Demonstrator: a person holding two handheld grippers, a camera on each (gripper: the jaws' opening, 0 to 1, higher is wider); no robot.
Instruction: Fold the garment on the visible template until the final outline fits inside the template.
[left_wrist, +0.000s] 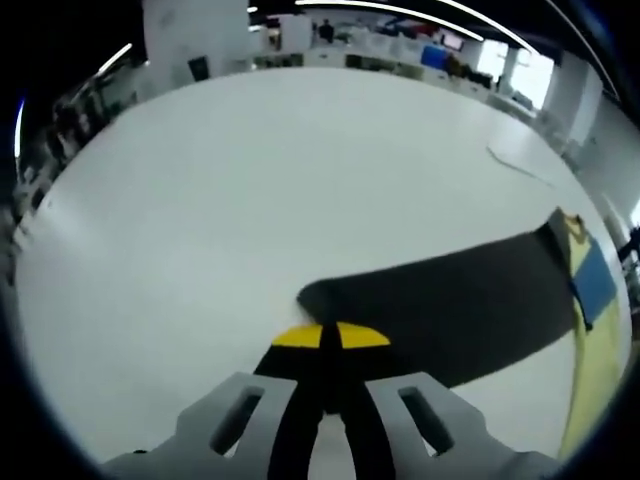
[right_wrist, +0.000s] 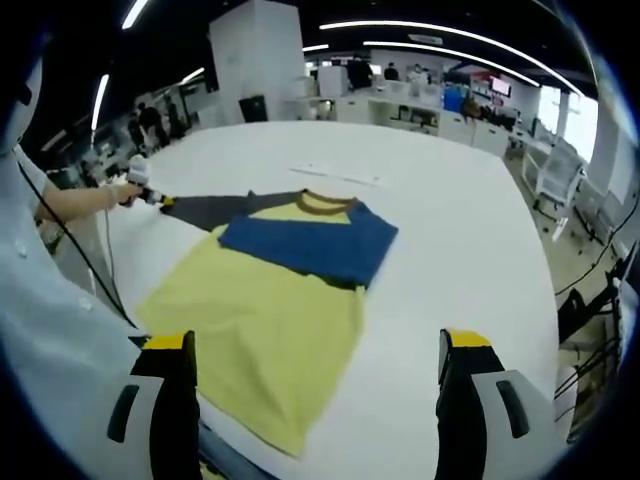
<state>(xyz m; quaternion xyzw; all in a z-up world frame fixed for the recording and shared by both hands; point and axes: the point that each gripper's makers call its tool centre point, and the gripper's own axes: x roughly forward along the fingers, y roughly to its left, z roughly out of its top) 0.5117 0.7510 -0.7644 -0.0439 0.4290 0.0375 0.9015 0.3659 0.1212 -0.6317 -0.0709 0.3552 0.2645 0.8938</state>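
left gripper (left_wrist: 331, 338): jaws pinched together, arm stretched out | right gripper (right_wrist: 315, 345): jaws spread wide

Pale grey moulded bodies with dark slotted openings are seen on the left gripper (left_wrist: 330, 345), from which black jaws tipped in yellow rise at 6 o'clock. The right gripper (right_wrist: 318, 355) is built alike, with black jaws capped in yellow at 7 and 5 o'clock. A white sleeve (right_wrist: 45, 300) is worn at 9 o'clock, crossed by a thin black cable (right_wrist: 75, 250).
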